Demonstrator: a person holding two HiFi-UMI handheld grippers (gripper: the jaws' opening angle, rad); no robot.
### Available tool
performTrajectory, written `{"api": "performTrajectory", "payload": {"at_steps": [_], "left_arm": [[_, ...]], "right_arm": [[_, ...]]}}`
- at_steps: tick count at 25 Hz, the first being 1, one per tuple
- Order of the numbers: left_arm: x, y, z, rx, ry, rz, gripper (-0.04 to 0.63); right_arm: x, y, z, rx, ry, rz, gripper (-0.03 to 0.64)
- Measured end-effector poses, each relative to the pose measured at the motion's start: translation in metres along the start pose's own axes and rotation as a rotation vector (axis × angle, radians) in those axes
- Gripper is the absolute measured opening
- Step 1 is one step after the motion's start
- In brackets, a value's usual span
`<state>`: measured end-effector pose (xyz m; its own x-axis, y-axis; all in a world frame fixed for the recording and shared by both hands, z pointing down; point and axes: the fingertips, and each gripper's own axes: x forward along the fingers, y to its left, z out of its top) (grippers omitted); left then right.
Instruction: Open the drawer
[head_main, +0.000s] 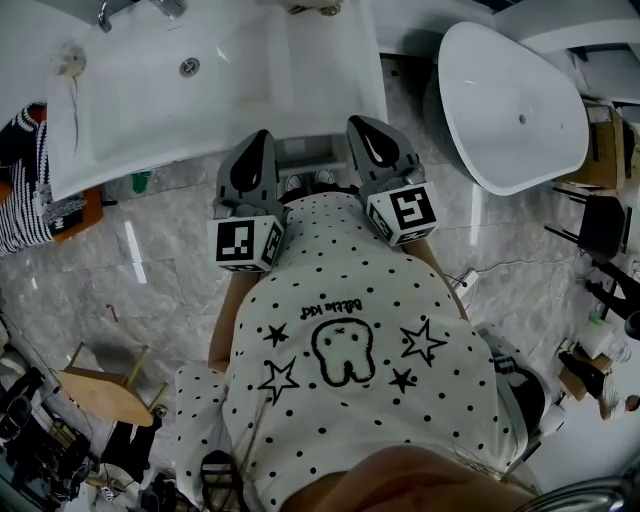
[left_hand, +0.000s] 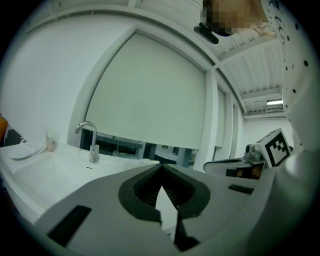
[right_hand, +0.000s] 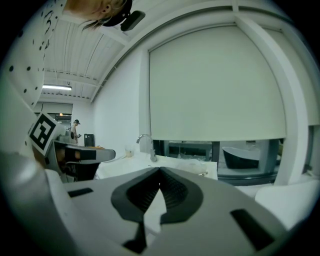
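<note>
In the head view I hold both grippers close to my chest, pointing at the white vanity counter (head_main: 230, 90). A narrow grey strip of the drawer front (head_main: 308, 152) shows under the counter's near edge, between the two gripper tips; no handle can be seen. The left gripper (head_main: 260, 138) has its tips meeting, with nothing between them, and its own view shows the same (left_hand: 161, 166). The right gripper (head_main: 362, 124) is also shut and empty (right_hand: 160, 169). Neither touches the vanity. From the gripper views the drawer is hidden below the jaws.
A sink with a chrome tap (left_hand: 90, 136) sits in the counter. A white freestanding bathtub (head_main: 520, 110) stands to the right. A wooden stool (head_main: 105, 385) is at the lower left, and a person's striped sleeve (head_main: 20, 190) at the left edge. The floor is grey marble (head_main: 150, 250).
</note>
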<state>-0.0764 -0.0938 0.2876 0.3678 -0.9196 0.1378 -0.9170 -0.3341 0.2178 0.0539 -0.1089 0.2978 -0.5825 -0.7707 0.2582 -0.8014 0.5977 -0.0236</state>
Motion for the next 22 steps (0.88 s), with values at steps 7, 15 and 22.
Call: {"api": "performTrajectory", "payload": {"at_steps": [7, 15, 22], "left_arm": [[-0.001, 0.002, 0.0, -0.003, 0.0, 0.005, 0.005], [-0.002, 0.003, -0.001, -0.004, 0.001, 0.011, 0.005], [-0.001, 0.0, -0.004, -0.002, 0.003, 0.0, 0.005]], "right_arm": [[0.001, 0.003, 0.001, -0.002, -0.01, 0.012, 0.014], [0.003, 0.005, -0.002, -0.008, 0.007, 0.016, 0.014], [0.004, 0.006, -0.009, -0.022, 0.028, 0.01, 0.014]]}}
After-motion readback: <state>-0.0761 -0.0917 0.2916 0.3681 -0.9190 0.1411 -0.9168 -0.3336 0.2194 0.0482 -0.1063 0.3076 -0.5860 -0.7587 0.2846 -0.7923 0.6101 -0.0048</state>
